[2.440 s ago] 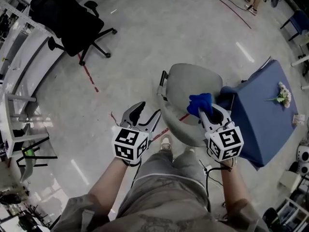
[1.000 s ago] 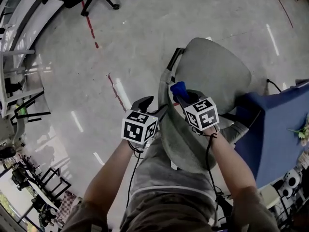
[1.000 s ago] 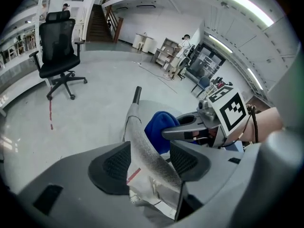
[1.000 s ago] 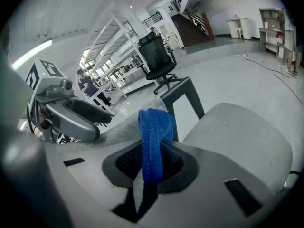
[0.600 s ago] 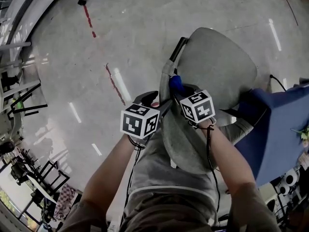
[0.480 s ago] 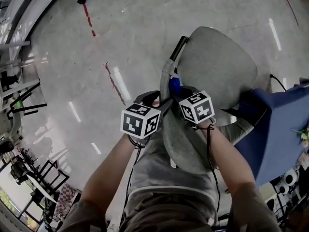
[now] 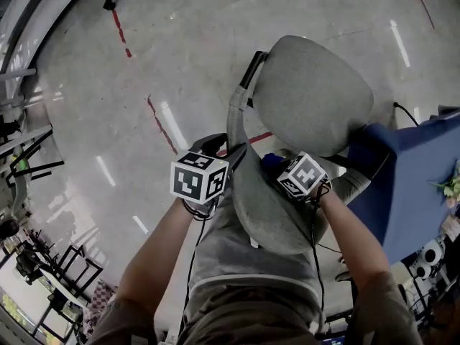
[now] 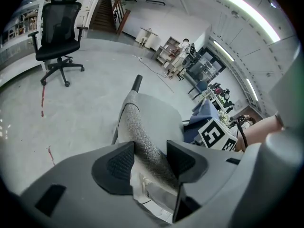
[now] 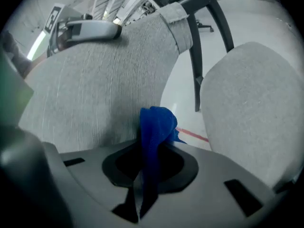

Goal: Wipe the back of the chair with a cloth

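At chair back (image 7: 267,208), right hand-held gripper (image 7: 272,165), down-tilted

Everything here sits on a shiny grey concrete floor (image 7: 180,63) with strips of red tape (image 7: 159,124) stuck across it. The grey chair (image 7: 316,92) stands right in front of me, a blue-draped table (image 7: 424,164) just beside it. A black office chair (image 8: 59,32) is parked well off.

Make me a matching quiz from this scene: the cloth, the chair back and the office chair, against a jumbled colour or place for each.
1 cloth
2 chair back
3 office chair

A black, standing apart in the background
B blue, clamped in the right gripper
C grey fabric

Pairs: 1-B, 2-C, 3-A.
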{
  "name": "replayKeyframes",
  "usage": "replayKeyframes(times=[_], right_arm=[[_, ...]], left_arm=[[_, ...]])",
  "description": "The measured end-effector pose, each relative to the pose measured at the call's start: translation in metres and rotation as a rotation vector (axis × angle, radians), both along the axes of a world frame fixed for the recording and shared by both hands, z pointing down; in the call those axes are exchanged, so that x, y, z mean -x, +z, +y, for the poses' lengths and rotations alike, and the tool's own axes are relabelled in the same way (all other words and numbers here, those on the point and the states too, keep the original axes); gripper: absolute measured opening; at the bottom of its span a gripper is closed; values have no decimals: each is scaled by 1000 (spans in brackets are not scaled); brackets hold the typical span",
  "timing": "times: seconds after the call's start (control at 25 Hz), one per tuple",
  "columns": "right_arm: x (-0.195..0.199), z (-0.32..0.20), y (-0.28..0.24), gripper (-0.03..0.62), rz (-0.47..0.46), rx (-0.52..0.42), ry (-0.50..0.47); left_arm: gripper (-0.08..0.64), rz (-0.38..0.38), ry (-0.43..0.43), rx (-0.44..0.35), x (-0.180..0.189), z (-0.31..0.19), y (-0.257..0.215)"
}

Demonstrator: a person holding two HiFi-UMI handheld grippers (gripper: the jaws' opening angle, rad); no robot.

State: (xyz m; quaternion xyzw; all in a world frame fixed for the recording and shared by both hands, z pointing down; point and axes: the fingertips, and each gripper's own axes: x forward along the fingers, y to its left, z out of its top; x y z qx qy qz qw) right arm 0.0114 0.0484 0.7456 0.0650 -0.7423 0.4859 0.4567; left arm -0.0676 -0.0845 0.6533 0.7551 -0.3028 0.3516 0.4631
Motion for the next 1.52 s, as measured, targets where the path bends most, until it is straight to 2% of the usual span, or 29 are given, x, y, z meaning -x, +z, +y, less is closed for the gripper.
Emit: replayKeyframes(times=[0.16,0.28,0.36,0.4,0.48,0.56,0.6,0.72,0.84,1.04,1.16,1.24,1.32,1.36,1.44,1.52], right_arm=[[-64,42,-7,81,114,55,-182],[-126,67,-19,80,262,85,-407],[-172,68,-23,80,378,71,-490],[-194,63,-24,80,434,52,-490],[-225,48,-25,80,525,14,-423],[-231,40,-21,80,552,0,-342],[-227,41,-19,80,551,2,-335],[-200,57,-12,80,509,23,-400],[-155,70,-12,77,408,53,-382],[-62,49,-27,77,134,57,-194],[2,15,-54,77,-41,6,-70],[34,-20,-68,77,-123,-43,40],[54,-55,-76,77,-167,-87,150],[60,-67,-77,77,-171,-112,175],[64,-77,-76,77,-162,-154,156],[60,-68,-76,77,-176,-125,149]], left_arm=[[230,-2,-4,0,0,-1,1],[230,-2,-2,2,1,-1,2],[230,-4,1,2,0,-1,2],[230,-6,4,2,0,-1,3],[230,-6,11,2,-1,0,3],[230,-6,18,1,0,0,3],[230,-6,19,1,0,0,3],[230,-7,14,1,0,-1,3],[230,-9,14,2,0,-1,2],[230,2,9,4,-1,0,3],[230,-2,19,7,-2,0,4],[229,-7,19,4,-1,-1,4],[229,-4,2,5,-1,-1,4],[226,6,-20,12,0,-1,5],[216,28,-67,33,1,-3,5],[216,28,-69,32,0,-3,5]])
